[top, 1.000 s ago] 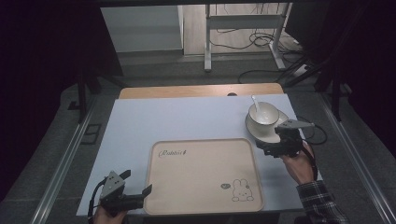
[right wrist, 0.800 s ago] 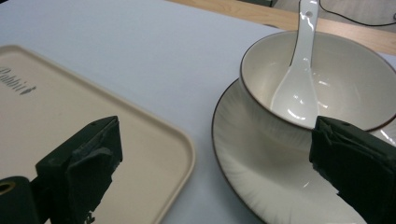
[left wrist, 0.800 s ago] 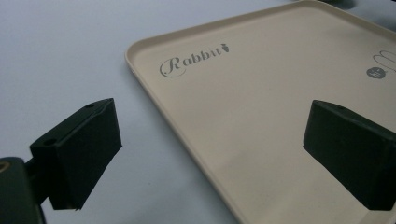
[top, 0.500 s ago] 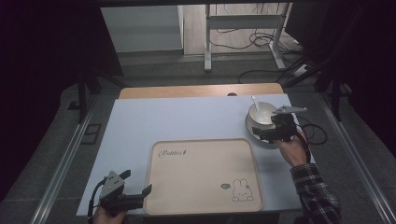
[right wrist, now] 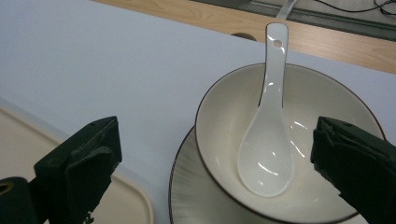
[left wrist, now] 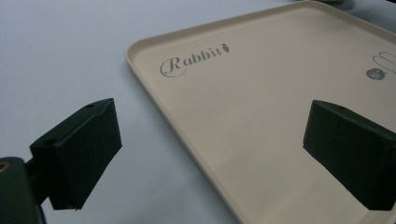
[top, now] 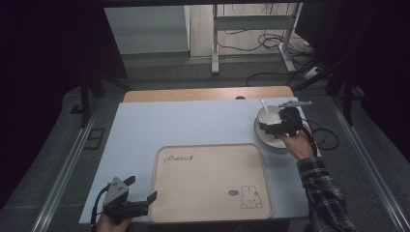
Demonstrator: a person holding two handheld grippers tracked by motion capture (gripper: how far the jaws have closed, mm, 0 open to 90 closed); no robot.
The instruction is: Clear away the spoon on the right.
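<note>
- Right claw (right wrist: 215, 163), jaws spread wide, hovers over one bowl (right wrist: 322, 98) holding one white spoon (right wrist: 268, 154), stacked on one plate (right wrist: 196, 191).
- Left claw (left wrist: 210, 154), likewise released, straddles the edge of one beige tray (left wrist: 261, 112) on the desk (left wrist: 60, 51).

My left gripper (top: 145, 202) is black, with a grey three-cornered plate on top and a black cable looping off at 9 o'clock. My right gripper (top: 265, 126) is black too, its cable trailing at 3 o'clock. My right sleeve (top: 325, 193) is dark plaid. Both have blocky black jaws with small screw holes.

Right gripper (top: 269, 126) over bowl (top: 267, 117) on plate (top: 269, 140); left gripper (top: 146, 203) beside tray (top: 210, 181)
</note>
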